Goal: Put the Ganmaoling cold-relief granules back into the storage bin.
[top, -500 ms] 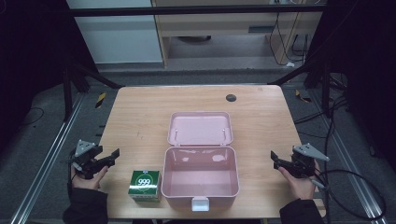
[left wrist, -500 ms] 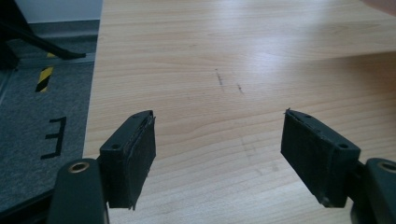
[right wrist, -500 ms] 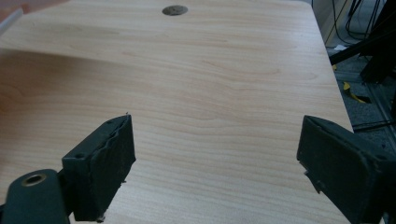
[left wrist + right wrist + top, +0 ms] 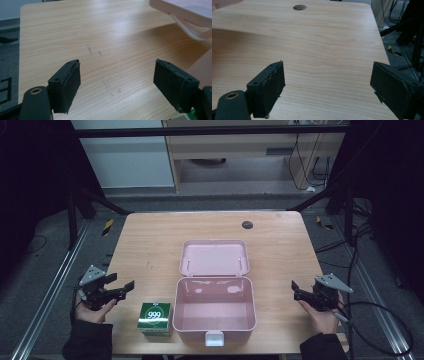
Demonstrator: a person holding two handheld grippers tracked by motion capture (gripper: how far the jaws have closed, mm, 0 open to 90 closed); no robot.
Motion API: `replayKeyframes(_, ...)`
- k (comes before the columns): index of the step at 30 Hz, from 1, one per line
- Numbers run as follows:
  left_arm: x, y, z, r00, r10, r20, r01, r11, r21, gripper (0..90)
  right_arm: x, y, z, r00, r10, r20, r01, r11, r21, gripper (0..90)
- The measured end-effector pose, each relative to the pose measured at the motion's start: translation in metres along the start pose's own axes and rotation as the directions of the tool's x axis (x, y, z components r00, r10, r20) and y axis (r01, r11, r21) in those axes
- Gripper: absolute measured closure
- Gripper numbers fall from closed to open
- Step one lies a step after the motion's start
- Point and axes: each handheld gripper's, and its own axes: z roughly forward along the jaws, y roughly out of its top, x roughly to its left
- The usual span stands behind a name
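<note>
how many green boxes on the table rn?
1. The green box stands near the table's front edge, just left of the open pink case, nearest the left gripper. The case's inside looks empty.

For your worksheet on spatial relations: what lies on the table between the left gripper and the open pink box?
In the high view, the green carton sits between the left gripper and the pink box.

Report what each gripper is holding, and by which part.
Nothing is held. The left gripper and the right gripper both have open jaws over bare table, apart from the green box and the pink case.
</note>
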Motion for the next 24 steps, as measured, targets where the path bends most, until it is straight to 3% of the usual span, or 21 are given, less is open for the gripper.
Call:
replayKeyframes(5, -0.008, 0.007, -0.002, 0.9986, 0.012, 0.052, -0.012, 0.9999, 0.001, 20.5, 0.0, 0.0, 0.0, 0.9997, 0.006, 0.022, -0.006, 1.0, -0.004, 16.0)
replayKeyframes(13, -0.017, 0.014, -0.002, 0.9932, 0.043, 0.108, -0.046, 0.9987, 0.022, 19.8, 0.002, 0.001, 0.001, 0.9999, 0.003, 0.012, -0.003, 1.0, -0.003, 21.7)
replayKeyframes(18, -0.024, 0.017, -0.002, 0.9851, 0.071, 0.157, -0.08, 0.9953, 0.054, 19.2, 0.002, 0.001, 0.0, 0.9999, -0.014, 0.007, 0.014, 1.0, 0.003, 24.9)
replayKeyframes(23, -0.03, 0.022, -0.003, 0.9697, 0.081, 0.231, -0.101, 0.9917, 0.079, 17.8, 0.002, 0.001, 0.001, 0.9997, -0.026, 0.001, 0.026, 1.0, 0.01, 21.4)
replayKeyframes(24, -0.03, 0.022, -0.003, 0.9697, 0.081, 0.231, -0.101, 0.9917, 0.079, 17.5, 0.002, 0.001, 0.001, 0.9997, -0.026, 0.001, 0.026, 1.0, 0.01, 21.4)
